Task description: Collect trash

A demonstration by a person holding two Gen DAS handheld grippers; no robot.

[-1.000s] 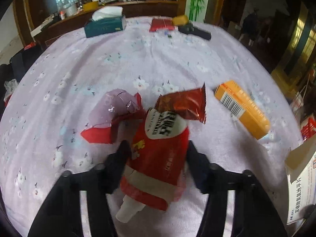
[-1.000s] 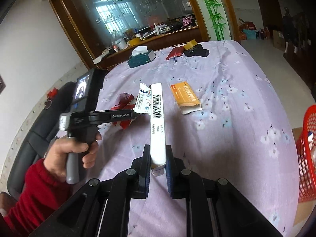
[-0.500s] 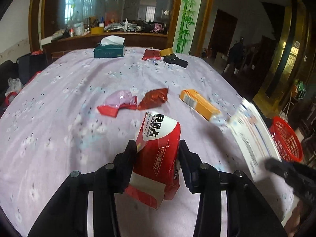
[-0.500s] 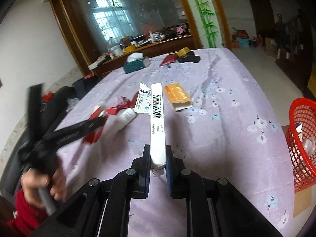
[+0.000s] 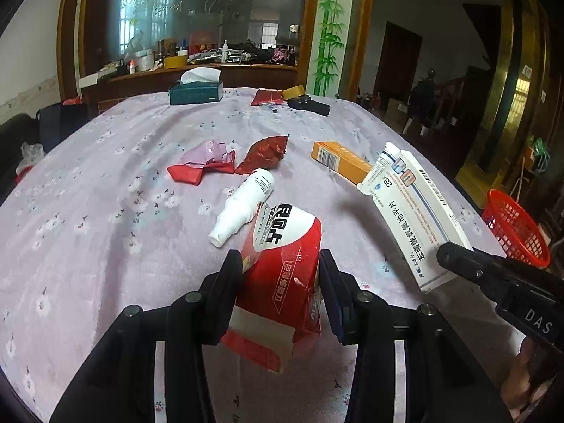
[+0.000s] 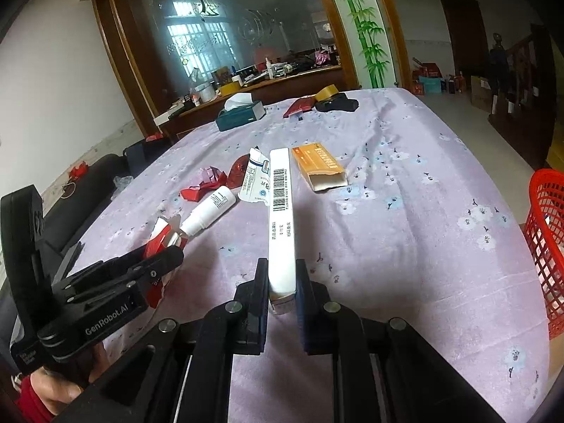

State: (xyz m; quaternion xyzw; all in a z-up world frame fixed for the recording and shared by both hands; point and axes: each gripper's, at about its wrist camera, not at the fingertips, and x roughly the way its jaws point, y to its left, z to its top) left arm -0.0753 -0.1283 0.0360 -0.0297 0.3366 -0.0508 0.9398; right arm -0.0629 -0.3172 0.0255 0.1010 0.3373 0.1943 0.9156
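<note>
Left gripper (image 5: 280, 264) clenched on red packet (image 5: 282, 275), lower end hidden between fingers, lifted over purple tablecloth (image 5: 105, 211). Right gripper (image 6: 280, 282) clamps white carton (image 6: 281, 218) edge-on; its print unreadable. Red basket (image 6: 548, 246) cut off at frame edge.

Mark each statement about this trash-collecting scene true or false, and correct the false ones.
1. The left gripper holds a red packet. True.
2. The right gripper is empty. False: it is shut on a white box.
3. A white bottle lies on the table. True.
4. The red basket sits on the table. False: it stands beside the table, lower down.
5. The orange box is held. False: it lies on the table.
</note>
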